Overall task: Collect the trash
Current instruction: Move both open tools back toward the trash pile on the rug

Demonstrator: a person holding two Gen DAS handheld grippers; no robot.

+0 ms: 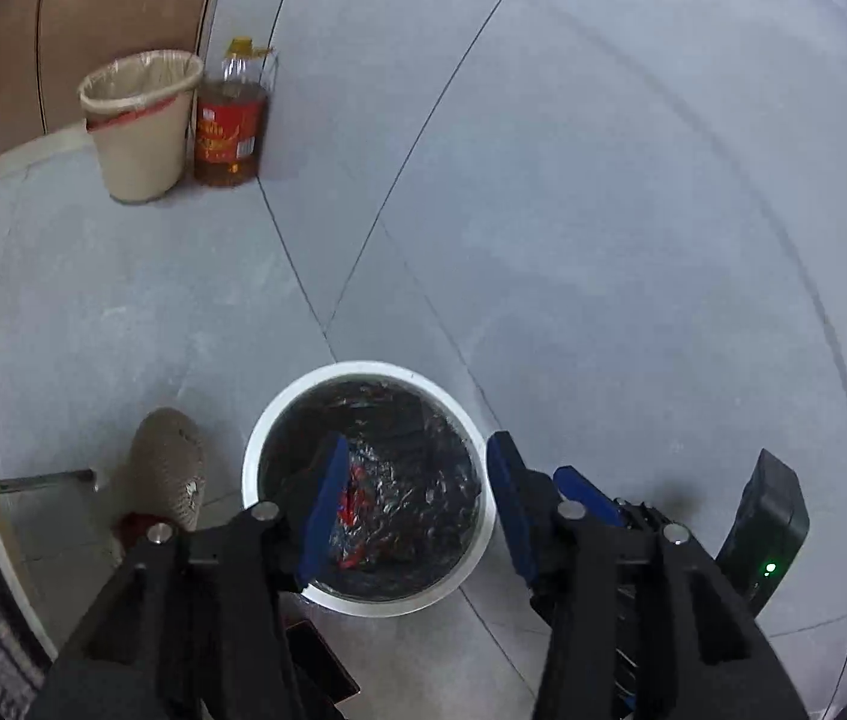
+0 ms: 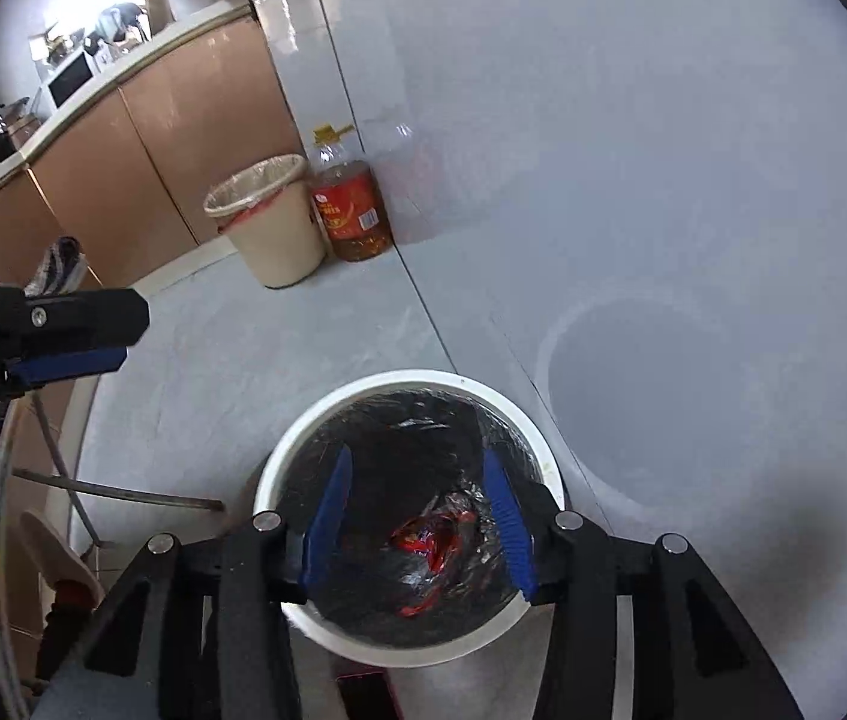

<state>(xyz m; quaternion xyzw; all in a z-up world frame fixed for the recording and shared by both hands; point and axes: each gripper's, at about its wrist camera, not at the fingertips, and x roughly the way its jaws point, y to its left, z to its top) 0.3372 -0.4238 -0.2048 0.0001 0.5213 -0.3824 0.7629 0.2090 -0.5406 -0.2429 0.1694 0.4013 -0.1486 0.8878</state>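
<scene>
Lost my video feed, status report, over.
Both grippers open, empty: left gripper, right gripper. Red wrapper lying in black-lined white bin. Nothing blocking the bin.

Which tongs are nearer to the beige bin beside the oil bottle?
Left. The left tongs reach toward the beige bin; the right tongs hang over the white bin, farther away.
</scene>
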